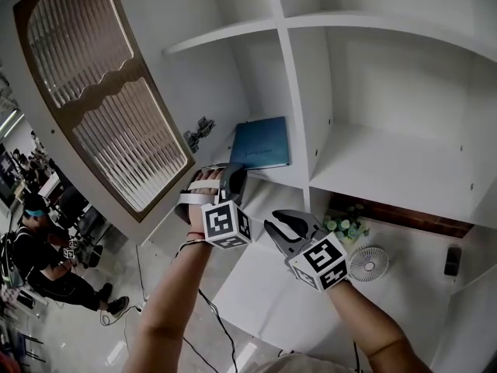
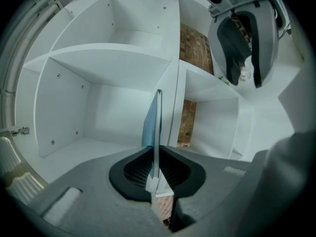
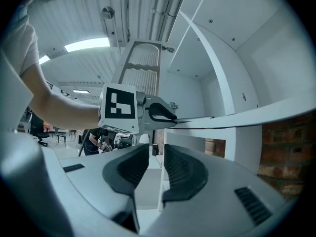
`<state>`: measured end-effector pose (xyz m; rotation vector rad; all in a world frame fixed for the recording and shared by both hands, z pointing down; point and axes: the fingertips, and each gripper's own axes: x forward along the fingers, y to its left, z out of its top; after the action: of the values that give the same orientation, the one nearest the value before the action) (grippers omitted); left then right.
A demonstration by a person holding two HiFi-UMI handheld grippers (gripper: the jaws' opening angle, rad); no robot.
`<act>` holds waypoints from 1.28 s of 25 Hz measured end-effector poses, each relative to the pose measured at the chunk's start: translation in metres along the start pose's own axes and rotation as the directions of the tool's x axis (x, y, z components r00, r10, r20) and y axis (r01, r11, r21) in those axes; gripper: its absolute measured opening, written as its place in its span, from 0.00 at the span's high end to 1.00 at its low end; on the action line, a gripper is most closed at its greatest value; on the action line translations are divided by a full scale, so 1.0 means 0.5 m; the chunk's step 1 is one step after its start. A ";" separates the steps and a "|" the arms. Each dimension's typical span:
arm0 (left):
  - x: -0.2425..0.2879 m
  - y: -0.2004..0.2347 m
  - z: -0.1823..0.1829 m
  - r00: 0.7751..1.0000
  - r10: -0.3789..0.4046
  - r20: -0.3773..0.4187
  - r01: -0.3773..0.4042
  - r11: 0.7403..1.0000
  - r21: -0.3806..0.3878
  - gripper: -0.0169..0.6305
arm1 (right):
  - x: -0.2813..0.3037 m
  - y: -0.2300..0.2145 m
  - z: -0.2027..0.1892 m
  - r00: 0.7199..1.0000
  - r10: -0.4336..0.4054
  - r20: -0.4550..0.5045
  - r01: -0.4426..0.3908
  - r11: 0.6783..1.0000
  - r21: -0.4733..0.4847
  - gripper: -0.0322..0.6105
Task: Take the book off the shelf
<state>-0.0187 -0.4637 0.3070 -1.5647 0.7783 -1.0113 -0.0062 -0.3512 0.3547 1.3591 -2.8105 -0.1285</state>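
With the left hand-held gripper (image 1: 233,172) pinching the near edge of the blue book (image 1: 261,142), which lies flat on the shelf (image 1: 275,176), the grasp is made; the next move calls for a level pull nearward, with the right hand-held gripper (image 1: 278,224) spread and empty.

Thin blue book (image 1: 260,143), flat on shelf (image 1: 273,178)

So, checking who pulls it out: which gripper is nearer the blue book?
Left. The left gripper has its jaws shut on the blue book at its near edge; the right gripper hangs lower and to the right, clear of it.
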 end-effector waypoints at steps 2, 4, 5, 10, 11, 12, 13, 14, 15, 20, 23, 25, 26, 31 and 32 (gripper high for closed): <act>-0.011 -0.002 0.004 1.000 -0.001 0.003 0.001 1.000 -0.003 0.90 | -0.003 -0.001 0.002 1.000 -0.002 0.000 0.002 1.000 -0.001 0.81; -0.025 -0.004 0.010 1.000 -0.001 0.009 0.001 1.000 -0.003 0.90 | -0.006 0.000 0.004 1.000 -0.004 0.001 0.004 1.000 0.001 0.81; -0.032 -0.005 0.013 1.000 0.000 0.011 0.000 1.000 -0.004 0.90 | -0.008 0.001 0.005 1.000 -0.005 0.002 0.005 1.000 0.002 0.81; -0.069 -0.009 0.017 1.000 0.002 0.013 -0.001 1.000 -0.015 0.90 | -0.010 0.014 0.008 1.000 0.001 0.004 -0.001 1.000 0.004 0.81; -0.077 -0.010 0.016 1.000 0.002 0.013 -0.002 1.000 -0.017 0.90 | -0.010 0.017 0.008 1.000 0.003 0.004 -0.003 1.000 0.005 0.81; -0.084 -0.012 0.017 1.000 0.003 0.013 -0.002 1.000 -0.019 0.90 | -0.010 0.021 0.009 1.000 0.005 0.005 -0.005 1.000 0.005 0.81; -0.091 -0.013 0.017 1.000 0.004 0.014 -0.003 1.000 -0.020 0.90 | -0.009 0.024 0.010 1.000 0.007 0.006 -0.007 1.000 0.005 0.81; -0.098 -0.014 0.017 1.000 0.005 0.015 -0.005 1.000 -0.022 0.90 | -0.009 0.027 0.011 1.000 0.009 0.008 -0.009 1.000 0.005 0.81; -0.105 -0.016 0.018 1.000 0.007 0.016 -0.006 1.000 -0.025 0.90 | -0.010 0.031 0.013 1.000 0.012 0.009 -0.012 1.000 0.005 0.81; -0.135 -0.020 0.018 1.000 0.012 0.020 -0.011 0.999 -0.036 0.90 | -0.009 0.045 0.019 1.000 0.021 0.015 -0.021 1.000 0.003 0.81; -0.142 -0.023 0.014 1.000 0.010 0.020 -0.010 0.999 -0.041 0.90 | -0.008 0.051 0.019 1.000 0.024 0.014 -0.024 1.000 0.003 0.81; -0.142 -0.026 0.013 1.000 0.010 0.026 -0.009 0.999 -0.049 0.90 | -0.007 0.055 0.019 1.000 0.026 0.013 -0.026 1.000 0.003 0.81; -0.142 -0.027 0.013 0.999 0.007 0.032 -0.005 0.998 -0.057 0.90 | -0.007 0.056 0.019 1.000 0.026 0.013 -0.026 1.000 0.003 0.81; -0.135 -0.031 0.024 0.999 -0.003 0.047 0.007 0.997 -0.083 0.87 | -0.009 0.054 0.018 1.000 0.022 0.011 -0.022 1.000 0.009 0.81; -0.131 -0.030 0.027 0.999 0.003 0.042 0.000 0.997 -0.074 0.87 | -0.010 0.054 0.018 1.000 0.020 0.012 -0.021 1.000 0.009 0.81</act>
<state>-0.0350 -0.3970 0.3068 -1.6427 0.7956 -0.9552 -0.0247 -0.3302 0.3478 1.3354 -2.8375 -0.1243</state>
